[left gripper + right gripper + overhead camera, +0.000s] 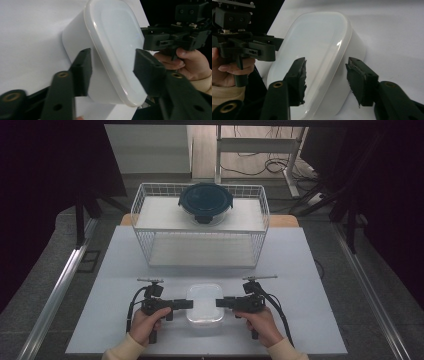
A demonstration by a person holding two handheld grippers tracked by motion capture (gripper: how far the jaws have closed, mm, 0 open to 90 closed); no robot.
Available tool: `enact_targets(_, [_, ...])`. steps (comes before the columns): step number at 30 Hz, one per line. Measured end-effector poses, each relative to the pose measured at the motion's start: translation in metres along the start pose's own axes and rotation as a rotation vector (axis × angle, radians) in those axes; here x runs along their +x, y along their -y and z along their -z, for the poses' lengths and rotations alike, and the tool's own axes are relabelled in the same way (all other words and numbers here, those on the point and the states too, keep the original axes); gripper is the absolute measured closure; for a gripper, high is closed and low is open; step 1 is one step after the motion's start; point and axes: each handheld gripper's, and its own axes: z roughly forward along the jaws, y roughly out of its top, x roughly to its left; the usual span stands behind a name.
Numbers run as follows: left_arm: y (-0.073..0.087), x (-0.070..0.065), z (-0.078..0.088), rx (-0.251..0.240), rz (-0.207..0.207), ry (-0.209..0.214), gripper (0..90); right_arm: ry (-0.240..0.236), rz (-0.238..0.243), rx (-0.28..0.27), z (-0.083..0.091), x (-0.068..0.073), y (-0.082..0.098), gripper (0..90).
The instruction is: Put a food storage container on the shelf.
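Jaws on both the left gripper [184, 303] and right gripper [223, 303] stand apart, straddling opposite ends of the translucent white lidded plastic box [204, 303] on the table [300, 270], not pinching. Looks like the grab step; next they need to clamp evenly.

Dim, soft overhead light; dark surroundings, near foreground blurred in close views.

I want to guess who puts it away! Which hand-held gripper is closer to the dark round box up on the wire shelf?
Neither clearly. The left hand-held gripper and right hand-held gripper flank the white box, both about equally far from the dark round box.
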Motion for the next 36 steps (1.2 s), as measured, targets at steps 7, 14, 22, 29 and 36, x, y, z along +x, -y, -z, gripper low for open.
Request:
enact_targets(7, [0.001, -0.002, 0.004, -0.017, 0.029, -0.023, 67.0, 0.003, -0.033, -0.007, 0.006, 0.002, 0.0, 64.7])
enact_targets(14, [0.004, -0.009, 0.008, -0.033, 0.022, -0.035, 69.9, -0.011, -0.056, -0.012, 0.011, 0.003, 0.002, 69.4])
enact_targets(22, [0.003, -0.014, 0.017, -0.065, -0.006, -0.047, 75.2, -0.052, -0.06, -0.024, 0.016, 0.006, 0.003, 75.3])
enact_targets(29, [0.004, -0.019, 0.021, -0.083, -0.025, -0.052, 78.0, -0.052, -0.043, -0.033, 0.018, 0.009, 0.003, 77.7])
enact_targets(36, [0.004, -0.025, 0.025, -0.102, -0.056, -0.052, 80.0, -0.049, -0.015, -0.046, 0.022, 0.013, 0.001, 78.9])
